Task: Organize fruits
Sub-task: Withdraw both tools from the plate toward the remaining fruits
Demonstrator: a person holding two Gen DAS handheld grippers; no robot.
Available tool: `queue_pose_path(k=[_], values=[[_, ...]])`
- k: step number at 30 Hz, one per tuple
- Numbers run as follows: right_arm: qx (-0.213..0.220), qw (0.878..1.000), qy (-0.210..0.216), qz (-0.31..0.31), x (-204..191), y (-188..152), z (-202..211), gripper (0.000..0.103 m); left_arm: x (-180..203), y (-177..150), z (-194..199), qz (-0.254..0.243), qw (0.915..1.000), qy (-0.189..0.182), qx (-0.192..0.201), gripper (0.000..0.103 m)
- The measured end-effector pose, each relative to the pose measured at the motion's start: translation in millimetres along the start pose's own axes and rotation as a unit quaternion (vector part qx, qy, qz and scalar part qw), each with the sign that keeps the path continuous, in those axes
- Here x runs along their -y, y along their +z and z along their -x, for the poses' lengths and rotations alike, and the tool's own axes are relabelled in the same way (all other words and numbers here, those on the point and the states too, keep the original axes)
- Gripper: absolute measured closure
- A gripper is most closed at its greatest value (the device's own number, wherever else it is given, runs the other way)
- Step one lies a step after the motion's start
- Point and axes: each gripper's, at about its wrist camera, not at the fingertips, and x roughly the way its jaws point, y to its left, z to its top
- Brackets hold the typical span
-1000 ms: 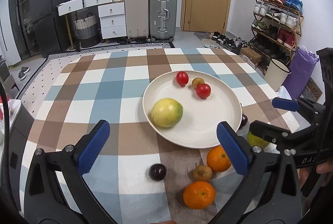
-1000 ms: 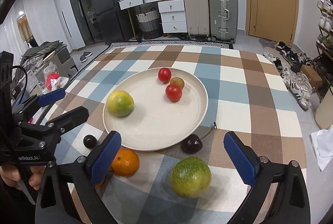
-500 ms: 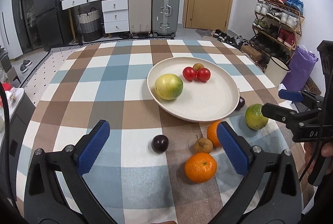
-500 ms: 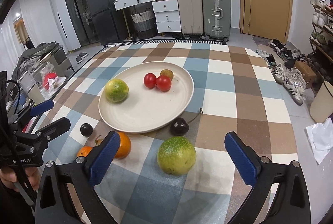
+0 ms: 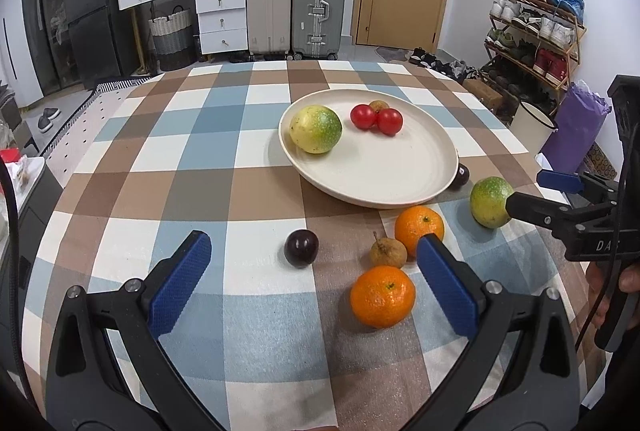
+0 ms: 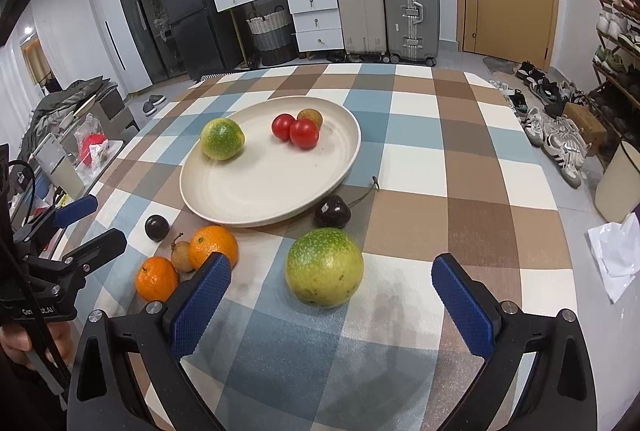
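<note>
A cream plate [image 5: 384, 175] [image 6: 256, 191] on the checked tablecloth holds a green-yellow fruit [image 5: 316, 129] [image 6: 222, 138], two red tomatoes [image 5: 377, 119] [image 6: 296, 130] and a small brown fruit. On the cloth lie two oranges [image 5: 383, 297] [image 6: 213, 246], a brown longan [image 5: 388, 252], a dark plum [image 5: 301, 247] [image 6: 157, 227], a dark cherry [image 6: 332, 211] and a second green fruit [image 6: 324, 267] [image 5: 490, 201]. My left gripper [image 5: 312, 287] stands open near the plum and oranges. My right gripper [image 6: 332, 307] stands open around the green fruit, not touching it.
The table's right edge [image 6: 560, 215] drops to a floor with shoes and a white bucket [image 6: 618, 179]. Suitcases [image 5: 296, 7], white drawers and a dark fridge stand behind. A side stand with clutter [image 6: 80, 151] sits left of the table.
Both grippers have drawn back from the plate toward the near edge. The loose fruits in front now show fully; the green fruit sits between my right fingers. The jaws stayed open.
</note>
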Motion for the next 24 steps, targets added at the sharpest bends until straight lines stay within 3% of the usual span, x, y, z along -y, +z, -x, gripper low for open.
queue_pose_path(k=[24], values=[[-0.031,0.999,0.013,-0.013,11.3,-9.1,-28.9,0.001,21.0,-24.5,-26.8,-0.017,0.9982,-0.027,-0.051,0.001]])
